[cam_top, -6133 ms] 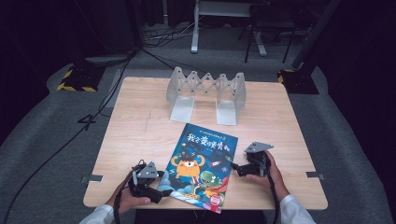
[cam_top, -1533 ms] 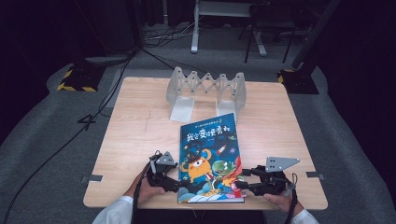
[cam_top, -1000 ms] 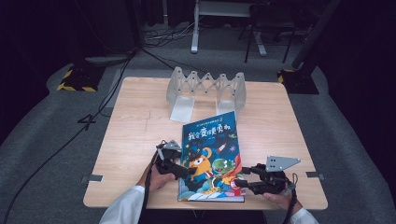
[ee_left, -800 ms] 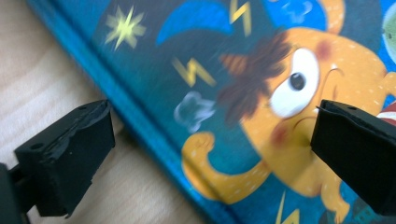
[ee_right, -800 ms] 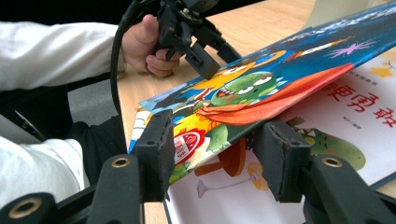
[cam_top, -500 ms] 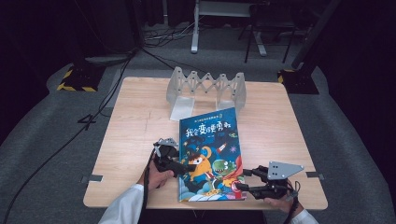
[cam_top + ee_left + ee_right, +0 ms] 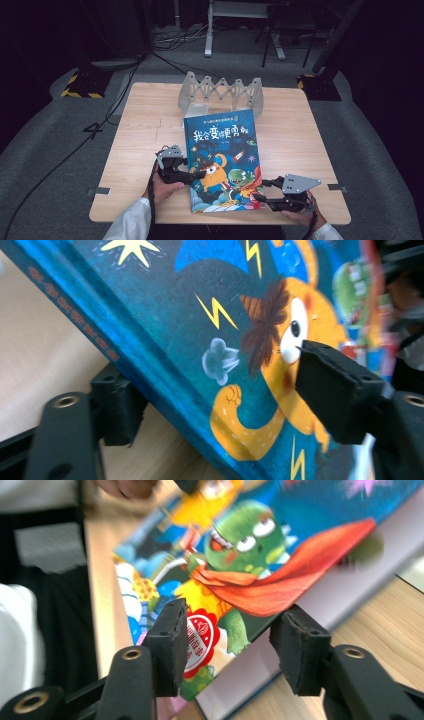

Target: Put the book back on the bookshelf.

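Slid farther up the table since the earlier frames, the picture book [image 7: 220, 162] now has its top edge just short of the grey zigzag rack [image 7: 220, 93], and its cover sits squarer to the table than before.

On the left, the left gripper [image 7: 196, 175] reaches in at the book's spine side, held by the person's left hand [image 7: 162, 186] with a white sleeve [image 7: 129, 224] trailing toward the near edge. From the left gripper view, one black jaw sits below the blue spine on the wooden table [image 7: 35, 340], the other is over the cover beside the orange monster; the book's edge [image 7: 165, 390] lies between them. The jaws stand apart, and whether they actually pinch the book cannot be told.

Moving right, the book spreads away from that claw, its far edge near the rack, its near edge close to the table's front.

On the right, the right gripper [image 7: 259, 196] comes in at the book's near right corner, grey plate on top, right hand [image 7: 300, 215] behind it. In the right gripper view its jaws are spread wide, one over the red round seal on the cover [image 7: 200, 635], the other beyond the page edge above bare table [image 7: 390, 615]. Nothing is clamped; the corner simply lies in the gap.
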A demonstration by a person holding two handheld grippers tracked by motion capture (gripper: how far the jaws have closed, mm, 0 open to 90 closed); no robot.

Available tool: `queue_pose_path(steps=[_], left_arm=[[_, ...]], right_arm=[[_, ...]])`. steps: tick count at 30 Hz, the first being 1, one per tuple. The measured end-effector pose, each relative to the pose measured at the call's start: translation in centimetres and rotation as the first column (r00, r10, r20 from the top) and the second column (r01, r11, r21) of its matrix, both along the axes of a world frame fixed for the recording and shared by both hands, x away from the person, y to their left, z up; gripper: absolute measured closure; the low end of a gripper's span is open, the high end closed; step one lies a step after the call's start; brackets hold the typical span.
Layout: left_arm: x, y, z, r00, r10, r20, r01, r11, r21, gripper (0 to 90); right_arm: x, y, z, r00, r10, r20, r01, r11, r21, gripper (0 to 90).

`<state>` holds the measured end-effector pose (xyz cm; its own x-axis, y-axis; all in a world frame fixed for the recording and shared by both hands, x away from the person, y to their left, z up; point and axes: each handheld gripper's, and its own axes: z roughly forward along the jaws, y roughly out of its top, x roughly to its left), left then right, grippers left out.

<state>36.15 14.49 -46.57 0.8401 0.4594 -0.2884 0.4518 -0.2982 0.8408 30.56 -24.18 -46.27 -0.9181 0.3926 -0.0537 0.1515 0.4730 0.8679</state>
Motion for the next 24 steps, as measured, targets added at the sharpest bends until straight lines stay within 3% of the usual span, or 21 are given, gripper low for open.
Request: queue_pose_path(steps=[3,9,11,12,13,17,24], left_arm=[[-1.4,-0.6,1.0,0.9953,-0.009,0.096,0.006,0.9996,0.029,33.4],[-2.8,-1.0,2.0,0.9833,-0.026,0.180,0.020,0.9993,0.033,47.0],[-3.3,-1.2,2.3,0.9769,-0.047,0.209,0.042,0.9986,0.032,51.7],[-3.6,-1.4,2.5,0.9687,-0.065,0.239,0.058,0.9977,0.036,54.6],[-3.8,-1.6,2.6,0.9662,-0.069,0.248,0.063,0.9975,0.033,56.8],[-4.2,-2.1,3.2,0.9575,-0.072,0.279,0.068,0.9974,0.025,59.7],[-4.1,-2.3,3.6,0.9550,-0.096,0.281,0.100,0.9949,-0.001,64.9]], right_arm=[[0.5,0.0,-0.6,0.9997,-0.023,-0.004,0.023,1.000,-0.006,56.4],[1.2,-0.2,-1.5,0.9957,-0.092,0.009,0.092,0.995,-0.029,57.8],[1.5,-0.4,-1.6,0.9916,-0.128,0.017,0.129,0.991,-0.035,57.8],[1.6,-0.5,-1.7,0.9897,-0.141,0.021,0.142,0.989,-0.036,59.3],[1.8,-0.6,-1.7,0.9846,-0.172,0.030,0.173,0.984,-0.038,59.8],[2.3,-1.0,-1.8,0.9832,-0.182,0.008,0.183,0.983,-0.019,59.9],[2.2,-1.0,-1.8,0.9777,-0.206,0.043,0.206,0.978,-0.018,59.9]])
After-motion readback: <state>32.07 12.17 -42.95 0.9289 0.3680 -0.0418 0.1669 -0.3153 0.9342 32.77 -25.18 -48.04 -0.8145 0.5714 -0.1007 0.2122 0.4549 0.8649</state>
